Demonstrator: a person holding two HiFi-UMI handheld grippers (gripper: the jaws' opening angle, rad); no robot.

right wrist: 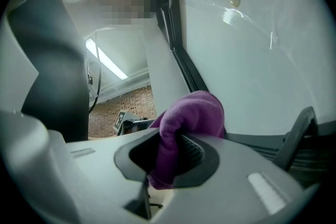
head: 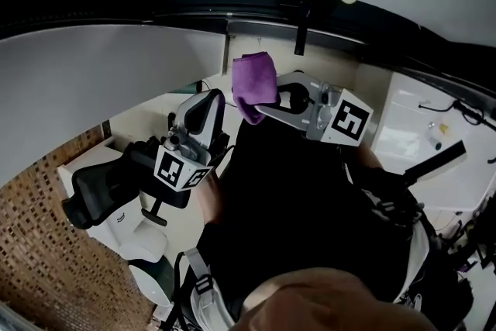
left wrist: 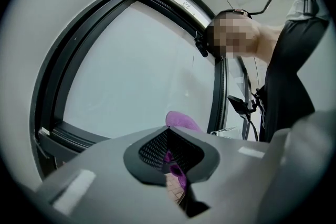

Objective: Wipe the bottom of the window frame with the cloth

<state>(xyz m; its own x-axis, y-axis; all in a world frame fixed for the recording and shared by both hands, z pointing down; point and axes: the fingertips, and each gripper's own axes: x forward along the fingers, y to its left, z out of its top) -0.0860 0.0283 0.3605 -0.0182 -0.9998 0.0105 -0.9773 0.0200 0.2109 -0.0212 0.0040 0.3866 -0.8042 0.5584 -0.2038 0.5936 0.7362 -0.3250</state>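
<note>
The dark window frame (head: 194, 8) is arching across ahead, its bottom rail not yet touched. This is the approach, I'd judge. The right tongs (head: 263, 103) are clenching the purple cloth (head: 254, 77) near the rail, while the left tongs (head: 211, 106) are hanging pressed together, empty. Next the cloth needs pressing down and dragging along. No container is showing.

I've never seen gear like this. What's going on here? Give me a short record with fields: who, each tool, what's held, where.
operator: a person with a hand-held gripper in each hand, no robot arm
right gripper: shut on the purple cloth
left gripper: jaws together, holding nothing
setting: a window with a dark window frame
cloth position: raised close to the frame; whether it touches cannot be told
</note>
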